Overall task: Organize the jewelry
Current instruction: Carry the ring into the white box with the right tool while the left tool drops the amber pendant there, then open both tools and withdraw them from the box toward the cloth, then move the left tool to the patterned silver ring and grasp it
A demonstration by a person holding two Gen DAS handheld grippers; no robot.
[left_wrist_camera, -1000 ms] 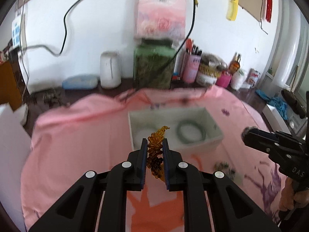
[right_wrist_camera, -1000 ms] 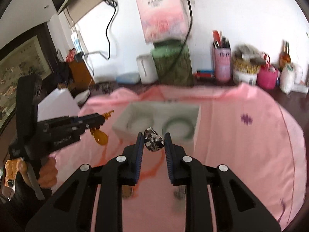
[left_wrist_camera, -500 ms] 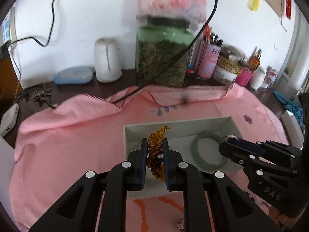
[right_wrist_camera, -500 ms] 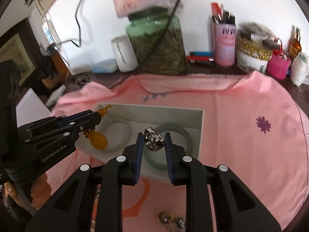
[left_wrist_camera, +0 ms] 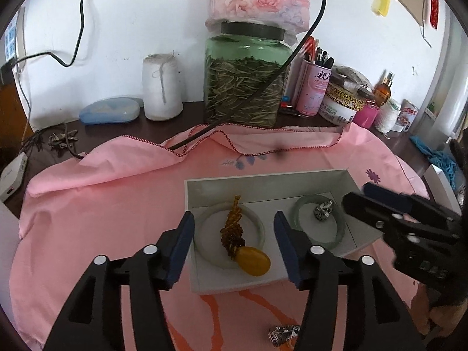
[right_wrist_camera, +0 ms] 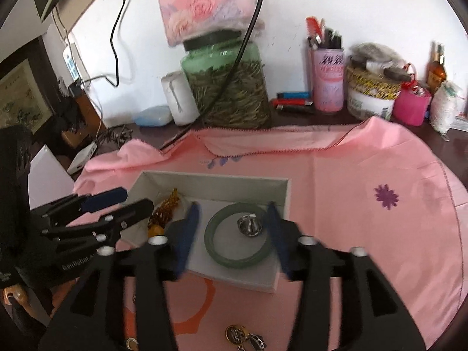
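A: What are the grippers doing?
B: The left gripper (left_wrist_camera: 234, 234) is gaping, released; the amber pendant (left_wrist_camera: 241, 242) is lying between its fingers, inside the pale bangle (left_wrist_camera: 204, 228) in the tray (left_wrist_camera: 263, 182).
A: And the right gripper (right_wrist_camera: 234, 228)?
B: Also spread wide, the ring (right_wrist_camera: 248, 225) sitting between its fingers within the green bangle (right_wrist_camera: 216, 251).

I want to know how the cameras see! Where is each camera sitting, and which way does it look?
Left wrist: rides on the left gripper, looking forward and down at the white cardboard box; the right gripper shows too.
Right wrist: rides on the right gripper, facing the same box; the left gripper shows.
Shared: the box, green jade bangle, silver ring, big green glass jar.
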